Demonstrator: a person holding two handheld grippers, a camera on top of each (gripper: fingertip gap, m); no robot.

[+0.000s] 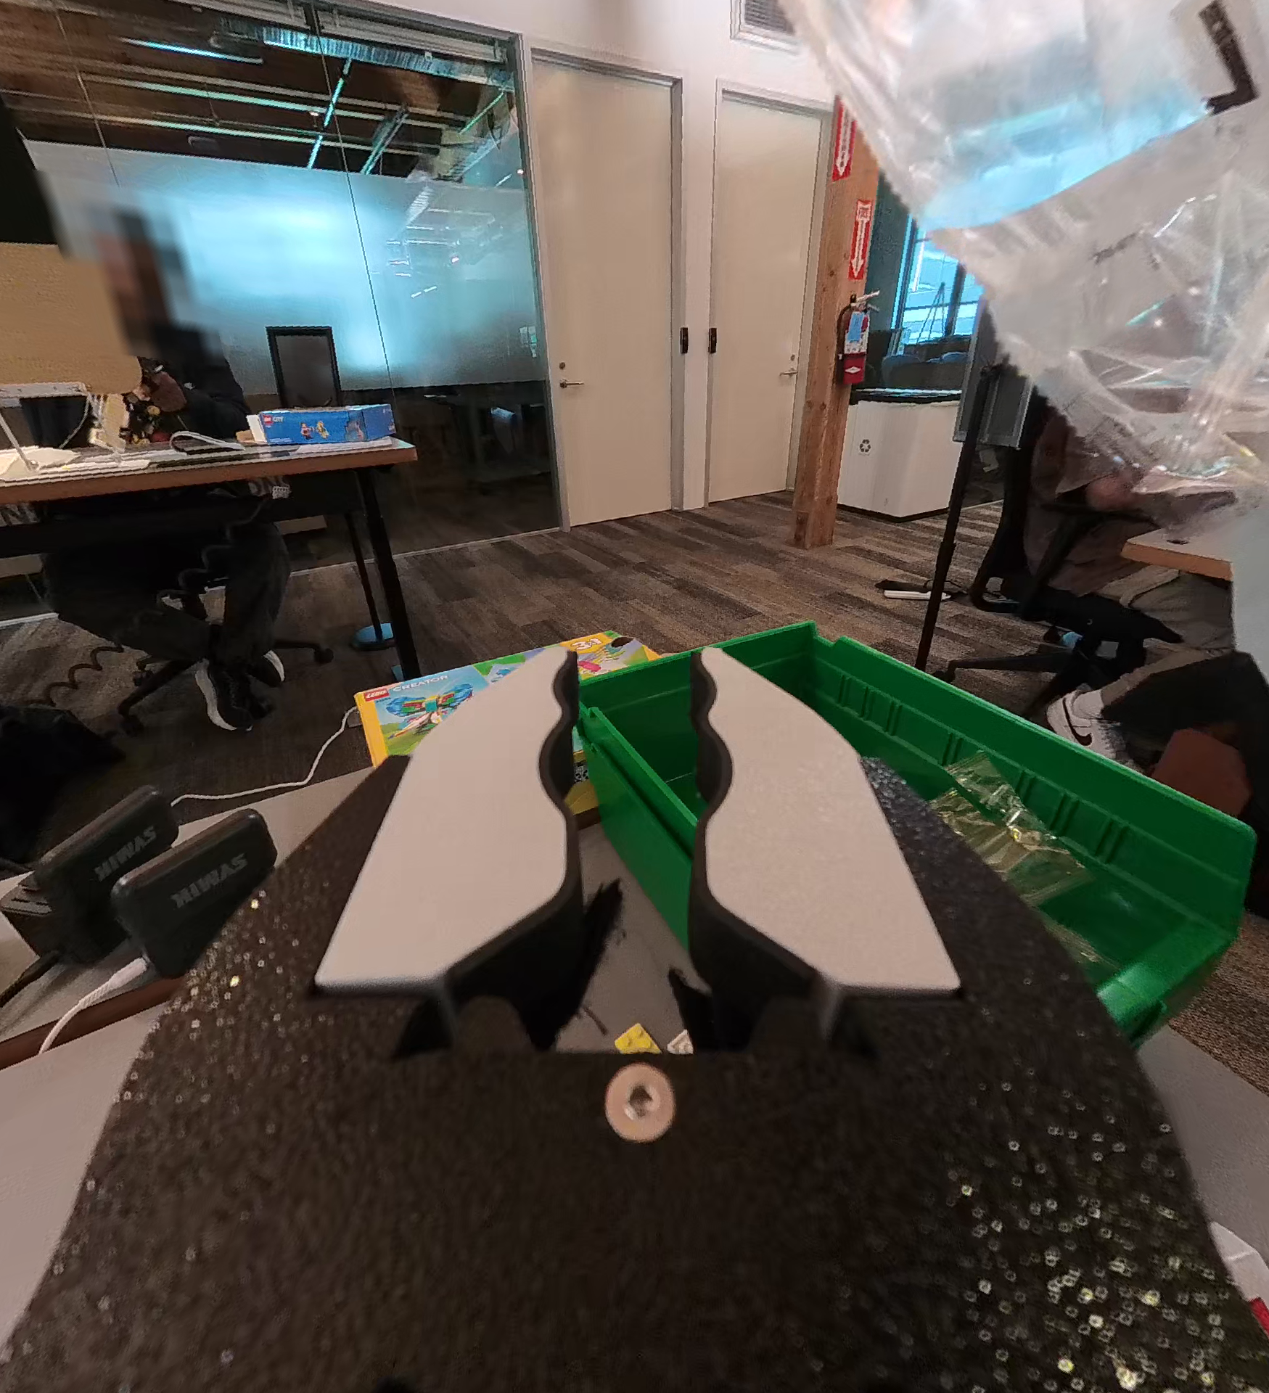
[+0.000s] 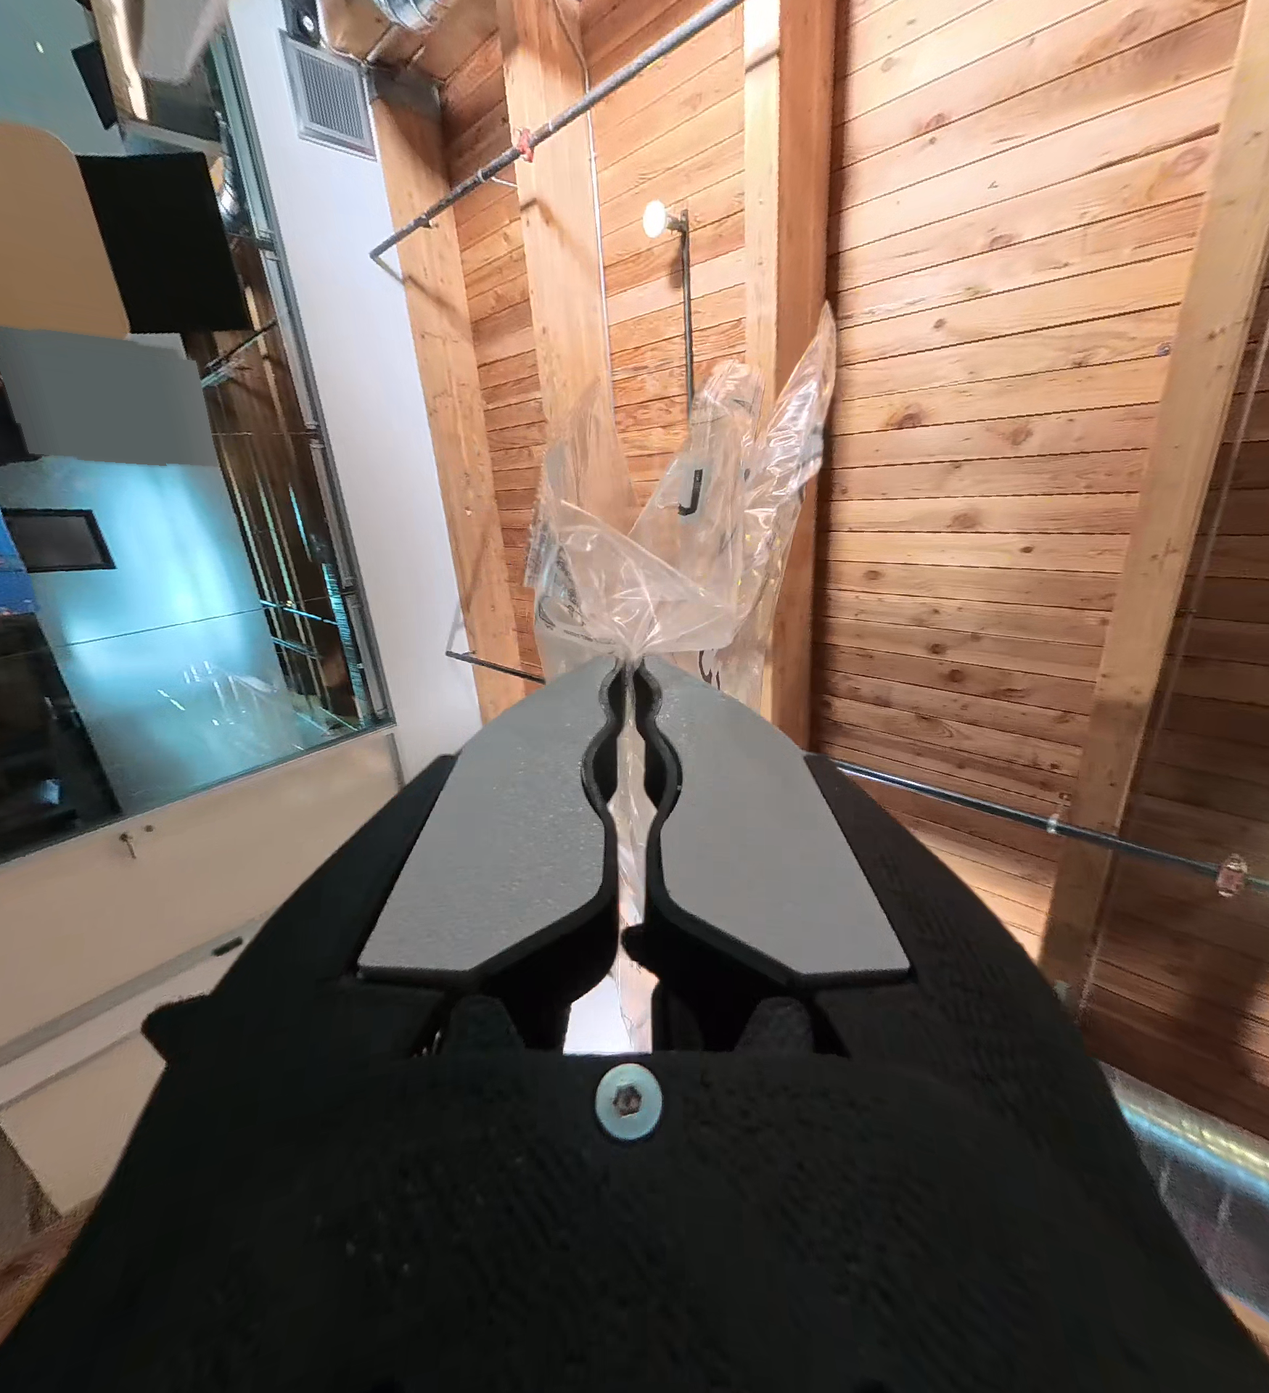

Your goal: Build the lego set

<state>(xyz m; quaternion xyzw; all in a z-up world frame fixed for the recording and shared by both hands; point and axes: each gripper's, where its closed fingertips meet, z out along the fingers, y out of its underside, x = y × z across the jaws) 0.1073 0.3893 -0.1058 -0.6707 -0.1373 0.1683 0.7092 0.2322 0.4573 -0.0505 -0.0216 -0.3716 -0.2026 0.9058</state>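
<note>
My right gripper [image 2: 629,667] is pinched tight on a clear plastic bag [image 2: 661,543], gripping one gathered corner right at the fingertips. I am holding it high and pointed upward at the wooden plank ceiling [image 2: 993,377], so the bag stands up and away from the tips, its long axis running along the line of my fingers, with two loose flaps splaying apart at the far end. A strip of the film also trails back between the fingers toward the camera. The bag looks empty, though crinkles and glare make that hard to confirm, and its printed patches are too warped to make out.

My left gripper [image 1: 635,663] is spread wide with nothing between its fingers, held low over the grey table [image 1: 5,1176] and aimed at a green plastic bin [image 1: 993,716]. The same clear bag [image 1: 1106,226] hangs across the upper right corner of the left wrist view, blurred and cut off by the frame. Inside the bin lies a small greenish bag [image 1: 1008,837], partly hidden by my right finger; its contents are unclear. A yellow lego box [image 1: 427,708] sits beyond my left finger, mostly covered. Tiny yellow and white pieces [image 1: 642,1040] show between the finger bases.
</note>
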